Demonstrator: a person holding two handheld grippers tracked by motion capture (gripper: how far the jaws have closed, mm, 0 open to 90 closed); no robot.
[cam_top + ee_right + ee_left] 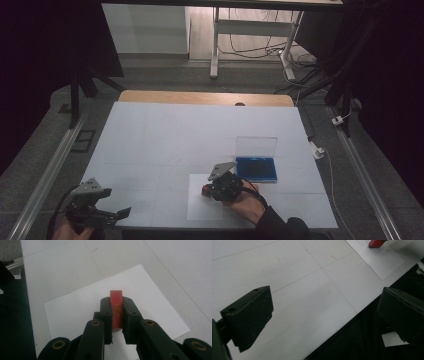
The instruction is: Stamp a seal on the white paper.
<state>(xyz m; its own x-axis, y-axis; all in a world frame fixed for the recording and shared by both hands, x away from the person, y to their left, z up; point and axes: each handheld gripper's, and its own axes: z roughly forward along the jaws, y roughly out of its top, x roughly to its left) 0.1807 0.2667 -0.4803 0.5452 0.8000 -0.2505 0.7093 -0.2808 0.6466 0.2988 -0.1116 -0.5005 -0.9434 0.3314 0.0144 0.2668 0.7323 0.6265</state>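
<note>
My right gripper (116,306) is shut on a small red block (116,302), which stands on edge between the black jaws over a white sheet of paper (75,312). In the high view the right gripper (209,190) holds the red block (205,189) above the paper (200,205) near the table's front. The left gripper (120,214) rests at the front left corner of the table, its jaws wide apart with nothing between them. In the left gripper view the red block (375,243) sits far off at the top edge.
An open blue case (256,168) with a clear upright lid (256,147) lies just right of the paper. The table is covered by a white mat (165,135). Table legs and cables stand beyond the far edge.
</note>
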